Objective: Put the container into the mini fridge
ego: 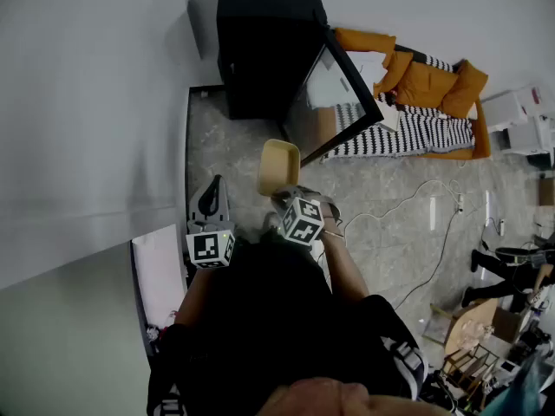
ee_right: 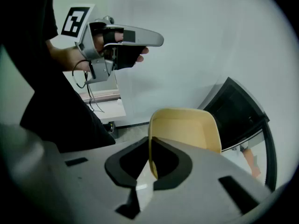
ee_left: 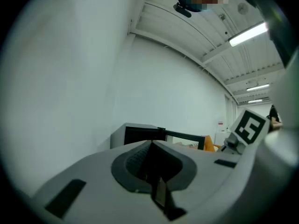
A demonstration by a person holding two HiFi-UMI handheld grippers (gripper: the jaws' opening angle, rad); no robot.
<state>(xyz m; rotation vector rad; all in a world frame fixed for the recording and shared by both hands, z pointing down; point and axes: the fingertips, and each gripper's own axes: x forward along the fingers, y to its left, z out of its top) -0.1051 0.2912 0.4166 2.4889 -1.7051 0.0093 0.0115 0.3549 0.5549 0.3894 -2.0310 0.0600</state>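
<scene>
We wear a black top [ego: 260, 319], the dark mass farthest from the mini fridge [ego: 264, 42]. Nearer the mini fridge, our left gripper [ego: 217, 183] and right gripper [ego: 283, 196] are 2 smooth grey shells with black padded jaw recesses, each carrying a white marker cube [ego: 211, 248] printed with black squares. A thin black cable [ee_right: 80, 76] loops off the left gripper's handle.
</scene>
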